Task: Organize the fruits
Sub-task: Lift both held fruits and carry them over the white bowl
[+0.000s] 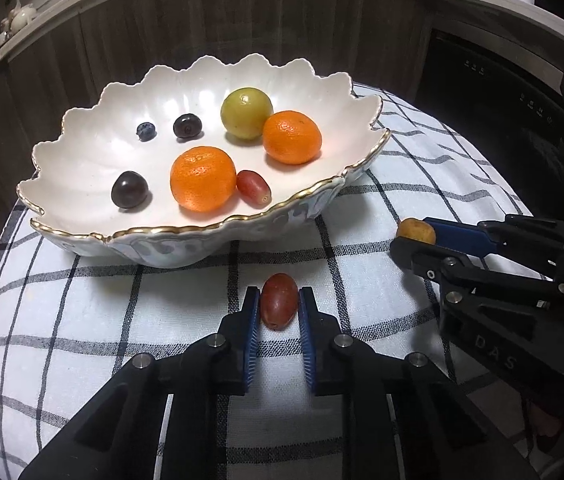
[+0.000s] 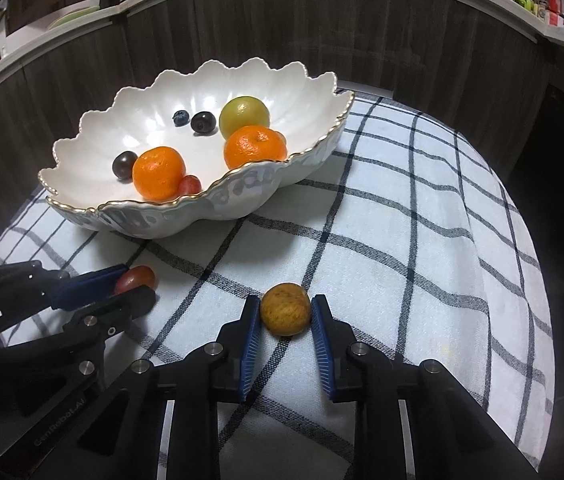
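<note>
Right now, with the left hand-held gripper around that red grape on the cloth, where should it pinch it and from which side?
Pinch the red grape across its narrow middle, coming in low from the near side along the checked cloth. It lies with its long axis pointing toward the bowl, so the two long flanks already face the pads of the left hand-held gripper. Its ends would likely slip.

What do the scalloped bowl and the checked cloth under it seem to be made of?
The bowl looks like glazed ceramic or porcelain: glossy white inside with highlights, a thin gold-coloured line along the wavy rim. The cloth looks like woven cotton or linen, matte, with visible weave and dark grid lines; the exact fibre cannot be told.
</note>
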Available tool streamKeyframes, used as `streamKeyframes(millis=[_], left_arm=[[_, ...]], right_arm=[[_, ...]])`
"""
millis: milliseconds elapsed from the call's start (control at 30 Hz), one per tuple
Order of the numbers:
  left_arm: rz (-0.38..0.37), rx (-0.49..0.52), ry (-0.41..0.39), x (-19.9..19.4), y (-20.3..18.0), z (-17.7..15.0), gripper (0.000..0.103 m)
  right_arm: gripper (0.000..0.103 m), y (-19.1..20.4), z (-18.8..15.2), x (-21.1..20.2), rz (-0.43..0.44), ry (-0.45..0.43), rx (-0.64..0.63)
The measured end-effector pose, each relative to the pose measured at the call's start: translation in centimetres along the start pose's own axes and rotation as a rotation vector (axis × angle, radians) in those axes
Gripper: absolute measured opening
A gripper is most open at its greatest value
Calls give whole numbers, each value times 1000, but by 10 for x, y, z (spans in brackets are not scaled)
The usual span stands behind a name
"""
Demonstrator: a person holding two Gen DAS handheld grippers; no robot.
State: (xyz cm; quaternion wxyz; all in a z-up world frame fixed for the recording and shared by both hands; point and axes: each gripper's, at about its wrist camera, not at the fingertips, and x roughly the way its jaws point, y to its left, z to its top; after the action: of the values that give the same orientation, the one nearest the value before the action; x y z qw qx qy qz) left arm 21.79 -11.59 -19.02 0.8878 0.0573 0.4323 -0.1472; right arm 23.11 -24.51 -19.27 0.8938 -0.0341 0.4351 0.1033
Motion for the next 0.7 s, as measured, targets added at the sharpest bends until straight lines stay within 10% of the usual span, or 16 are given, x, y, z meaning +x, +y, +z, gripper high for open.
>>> streamKeyframes(millis=[700], left_arm=[[8, 26, -67, -38, -5, 1, 20]], right_arm=[[27, 2, 2, -39, -29, -66, 24]])
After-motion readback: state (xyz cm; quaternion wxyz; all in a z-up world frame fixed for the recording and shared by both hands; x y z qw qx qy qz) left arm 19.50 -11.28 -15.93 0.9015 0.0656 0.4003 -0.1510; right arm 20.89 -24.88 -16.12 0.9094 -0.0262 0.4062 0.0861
